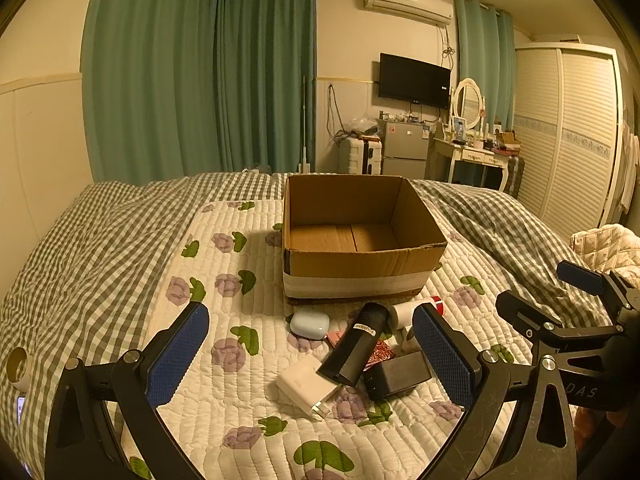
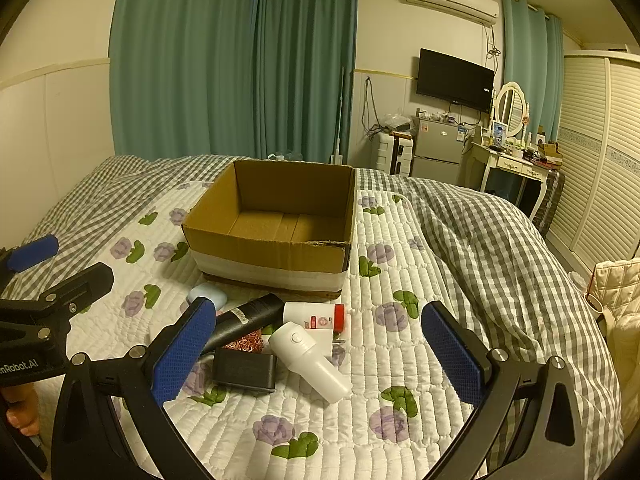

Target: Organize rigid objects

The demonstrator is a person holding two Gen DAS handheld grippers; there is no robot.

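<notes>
Black cylindrical plastic tube [image 1: 354, 346] lies ahead between the spread left tongs [image 1: 310, 360], long axis pointing far-right toward the empty brown cardboard box [image 1: 360, 264]; right tongs [image 2: 320, 354] also spread.

The left gripper [image 1: 310, 354] and the right gripper [image 2: 320, 354] hover side by side, level, both with jaws spread wide and holding nothing.

We look from both wrists, side by side above the bed [image 1: 100, 240], toward the nearby cardboard box [image 1: 356, 268] both views share.
</notes>
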